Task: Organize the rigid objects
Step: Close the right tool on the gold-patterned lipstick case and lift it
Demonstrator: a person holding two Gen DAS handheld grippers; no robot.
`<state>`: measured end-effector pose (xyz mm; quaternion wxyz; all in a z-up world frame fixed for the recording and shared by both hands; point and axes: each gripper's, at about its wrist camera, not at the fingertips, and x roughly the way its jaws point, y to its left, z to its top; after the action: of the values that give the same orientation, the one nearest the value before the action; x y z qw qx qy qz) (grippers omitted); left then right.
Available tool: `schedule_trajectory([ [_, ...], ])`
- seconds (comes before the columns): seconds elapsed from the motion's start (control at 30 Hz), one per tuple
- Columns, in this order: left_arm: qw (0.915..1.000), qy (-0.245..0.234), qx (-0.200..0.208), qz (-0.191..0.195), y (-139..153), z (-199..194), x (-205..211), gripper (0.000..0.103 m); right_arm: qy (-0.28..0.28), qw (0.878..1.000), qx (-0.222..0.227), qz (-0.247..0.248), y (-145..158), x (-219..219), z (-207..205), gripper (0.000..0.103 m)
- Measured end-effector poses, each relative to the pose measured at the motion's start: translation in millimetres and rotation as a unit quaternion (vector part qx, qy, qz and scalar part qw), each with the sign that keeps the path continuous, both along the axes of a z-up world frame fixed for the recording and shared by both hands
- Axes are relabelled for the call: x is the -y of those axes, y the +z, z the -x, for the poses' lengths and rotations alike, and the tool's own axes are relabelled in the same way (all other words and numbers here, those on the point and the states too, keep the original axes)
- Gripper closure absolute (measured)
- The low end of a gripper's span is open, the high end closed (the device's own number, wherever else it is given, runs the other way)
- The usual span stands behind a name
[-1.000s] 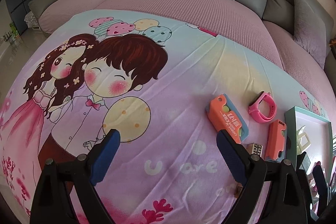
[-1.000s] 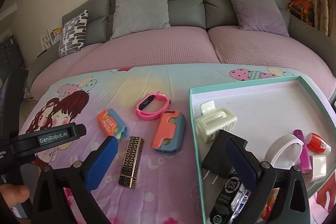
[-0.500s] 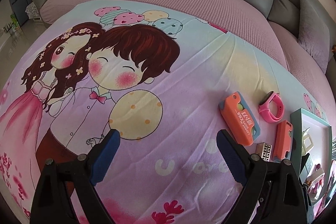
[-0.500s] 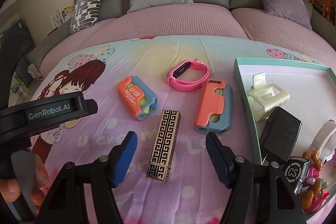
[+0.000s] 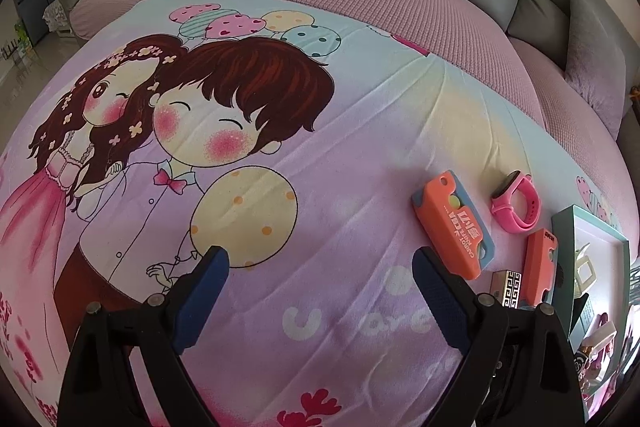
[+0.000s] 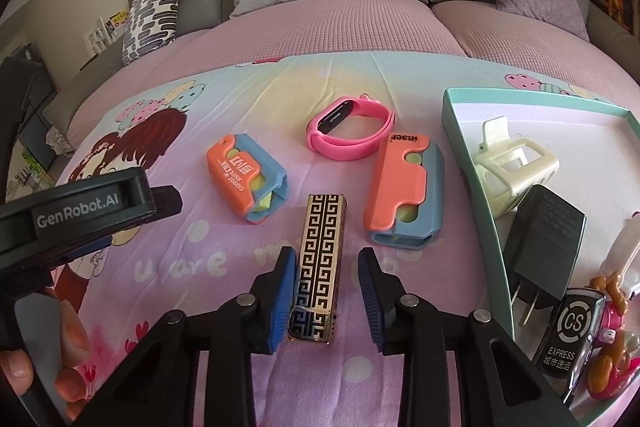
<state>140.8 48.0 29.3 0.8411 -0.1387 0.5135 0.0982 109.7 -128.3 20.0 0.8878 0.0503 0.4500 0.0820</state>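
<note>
A gold case with a black key pattern point(image 6: 322, 247) lies on the cartoon blanket point(image 6: 280, 87). My right gripper point(image 6: 326, 259) straddles its near end, jaws closing. The left pad point(image 6: 282, 287) is against the case, while the right pad shows a gap. Beyond it lie two orange-and-blue cutters point(image 6: 244, 179) point(image 6: 404, 187) and a pink wristband point(image 6: 352, 135). My left gripper point(image 5: 320, 259) hangs open over bare blanket with nothing between its fingers; the cutters point(image 5: 452, 227), the wristband point(image 5: 516, 207) and the case point(image 5: 508, 287) lie to its right.
A teal-rimmed tray point(image 6: 472, 131) at the right holds a cream hair claw point(image 6: 512, 163), a black charger point(image 6: 544, 239), a black CS-marked item point(image 6: 572, 335) and small toys. A hand point(image 6: 24, 367) holds the left gripper's body point(image 6: 80, 203). Sofa cushions line the back.
My right gripper came down and left from over the tray's edge to the patterned case, and its jaws narrowed around it. The left gripper has barely shifted and stays wide.
</note>
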Motion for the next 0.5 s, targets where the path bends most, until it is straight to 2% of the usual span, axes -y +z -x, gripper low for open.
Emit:
schedule_trajectory([
  [0.1, 1.0000, -0.001, 0.003, 0.000, 0, -2, 2, 0.010, 0.000, 1.000, 0.000, -0.001, 1, 0, 1, 0.079],
  [0.3, 0.9992, -0.017, 0.017, 0.032, 0, -11, 11, 0.010, 0.001, 1.000, -0.002, -0.004, 1, 3, 0, 0.079],
  [0.5, 0.9980, -0.044, 0.034, 0.031, 0, -23, 28, 0.010, 0.000, 1.000, -0.004, -0.008, 1, 6, -1, 0.079],
])
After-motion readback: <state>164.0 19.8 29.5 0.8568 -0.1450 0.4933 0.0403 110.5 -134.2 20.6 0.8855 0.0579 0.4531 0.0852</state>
